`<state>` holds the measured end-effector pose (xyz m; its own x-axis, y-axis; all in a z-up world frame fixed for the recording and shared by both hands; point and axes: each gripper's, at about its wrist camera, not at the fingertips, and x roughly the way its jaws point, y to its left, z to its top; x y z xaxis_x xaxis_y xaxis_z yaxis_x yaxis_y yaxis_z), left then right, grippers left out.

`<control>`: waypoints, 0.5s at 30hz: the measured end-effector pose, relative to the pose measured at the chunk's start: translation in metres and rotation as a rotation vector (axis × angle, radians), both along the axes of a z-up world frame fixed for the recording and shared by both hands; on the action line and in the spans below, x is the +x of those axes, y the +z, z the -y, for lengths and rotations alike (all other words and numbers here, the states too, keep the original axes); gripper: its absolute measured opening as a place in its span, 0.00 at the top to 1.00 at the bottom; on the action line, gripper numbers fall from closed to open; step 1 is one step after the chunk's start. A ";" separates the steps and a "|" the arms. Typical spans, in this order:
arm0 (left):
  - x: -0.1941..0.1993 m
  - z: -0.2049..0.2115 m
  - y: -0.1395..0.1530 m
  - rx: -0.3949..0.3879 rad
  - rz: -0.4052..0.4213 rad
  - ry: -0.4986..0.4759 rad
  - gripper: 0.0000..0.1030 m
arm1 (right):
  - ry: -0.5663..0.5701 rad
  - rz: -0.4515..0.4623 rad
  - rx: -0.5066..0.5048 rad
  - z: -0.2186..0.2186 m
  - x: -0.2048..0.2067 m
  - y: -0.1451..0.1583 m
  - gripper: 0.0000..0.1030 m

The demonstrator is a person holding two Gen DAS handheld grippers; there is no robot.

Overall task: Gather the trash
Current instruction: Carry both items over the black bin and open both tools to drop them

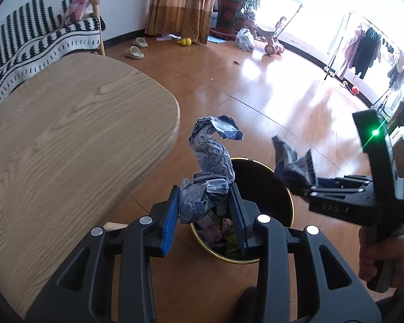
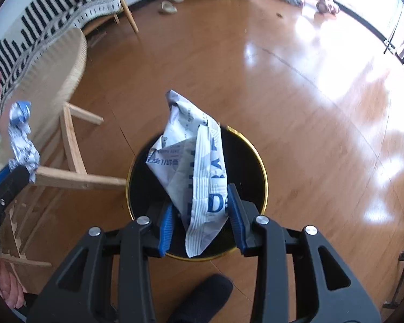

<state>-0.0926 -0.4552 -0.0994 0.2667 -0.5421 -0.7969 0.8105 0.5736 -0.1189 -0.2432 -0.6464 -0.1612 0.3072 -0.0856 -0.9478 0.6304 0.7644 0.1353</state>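
left gripper (image 1: 204,210) – clenched on crumpled blue-printed wrapper (image 1: 210,161), near rim of black trash bin (image 1: 264,183) | right gripper (image 2: 200,220) – clenched on folded white packet (image 2: 191,161) above bin (image 2: 245,150) | both likely light, soft, crushable – best pinched at the bunched lower end

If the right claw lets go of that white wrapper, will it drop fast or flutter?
The white wrapper is thin, creased and holds its folds, so it is probably light and would likely flutter. It hangs over the black bin, so it would probably land inside.
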 end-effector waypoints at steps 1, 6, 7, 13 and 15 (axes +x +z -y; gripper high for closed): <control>0.000 0.002 -0.002 0.004 -0.005 -0.002 0.66 | 0.004 -0.010 0.006 -0.003 0.003 -0.001 0.65; -0.001 0.008 -0.007 0.011 -0.018 -0.008 0.66 | 0.019 -0.029 0.017 -0.009 0.013 -0.005 0.64; -0.001 0.010 -0.008 0.012 -0.020 -0.009 0.66 | 0.020 -0.031 0.019 -0.009 0.013 -0.005 0.64; -0.001 0.015 -0.011 0.019 -0.028 -0.015 0.66 | 0.017 -0.034 0.027 -0.006 0.016 -0.007 0.64; 0.000 0.017 -0.012 0.021 -0.031 -0.018 0.65 | 0.014 -0.030 0.031 -0.004 0.016 -0.007 0.64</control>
